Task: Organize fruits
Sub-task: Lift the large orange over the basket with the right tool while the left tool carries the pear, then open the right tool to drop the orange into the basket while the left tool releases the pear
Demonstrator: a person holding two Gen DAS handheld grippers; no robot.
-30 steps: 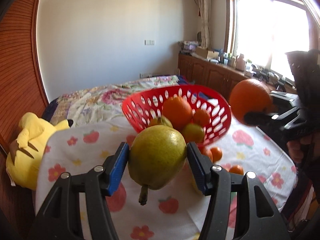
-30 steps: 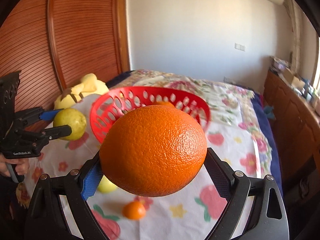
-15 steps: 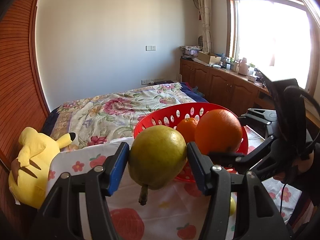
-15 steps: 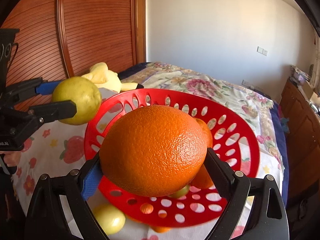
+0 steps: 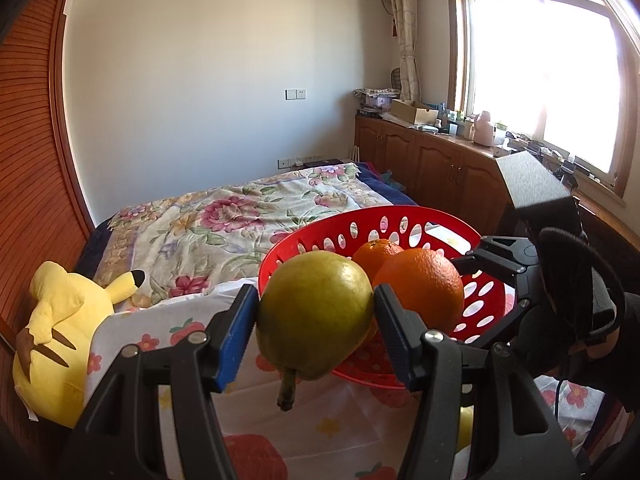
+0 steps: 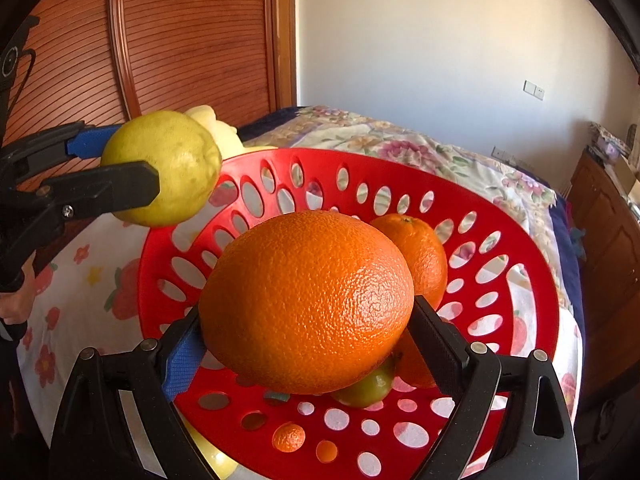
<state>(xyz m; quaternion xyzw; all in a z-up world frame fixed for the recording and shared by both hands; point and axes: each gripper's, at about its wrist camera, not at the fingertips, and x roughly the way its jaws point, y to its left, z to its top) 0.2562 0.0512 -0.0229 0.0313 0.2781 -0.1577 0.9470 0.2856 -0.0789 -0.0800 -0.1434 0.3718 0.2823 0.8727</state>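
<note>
The fruits are split between your two grippers and the red basket, which sits on a strawberry-print cloth laid over the bed. Your left gripper has its fingers closed on a green-yellow pear, stem hanging down, and you hold it just outside the basket's rim on the side nearest the yellow plush toy. From the right wrist view the same pear sits level with the rim, pinched between a blue pad and a black one. Your right gripper has its fingers spread wide around a large orange, both pads pressing its sides, and you hold it above the basket's inside. A second orange lies in the basket behind it, touching or nearly touching the back wall. Under the held orange a small green fruit shows, mostly hidden, perhaps a lime. Through the basket's holes you can see a small mandarin, apparently on the cloth beneath, and a pale yellow fruit sits under the near rim.
</note>
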